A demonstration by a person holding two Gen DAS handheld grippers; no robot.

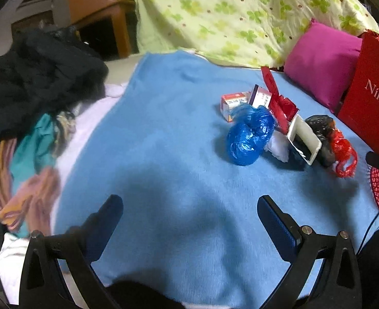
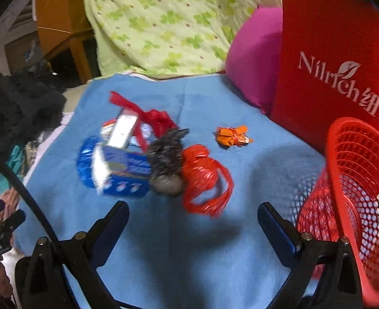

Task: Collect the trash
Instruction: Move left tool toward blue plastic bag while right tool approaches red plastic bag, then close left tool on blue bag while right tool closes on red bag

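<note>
Right wrist view only — one small orange crumpled wrapper, lying apart from the trash cluster on the blue blanket; one red plastic mesh basket beside it. Cluster: one blue plastic bag, one black plastic bag, one red plastic bag. Left tongs and right tongs hover low over the blanket — both spread wide, holding nothing.

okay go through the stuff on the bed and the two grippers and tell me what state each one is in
left gripper: open, empty.
right gripper: open, empty.
red mesh basket: tipped on its side, mouth toward the camera.
blue plastic bag: crumpled, on the blanket.
black bag: crumpled.
red plastic bag: crumpled, handles loose.
orange wrapper: lying apart from the pile.
</note>
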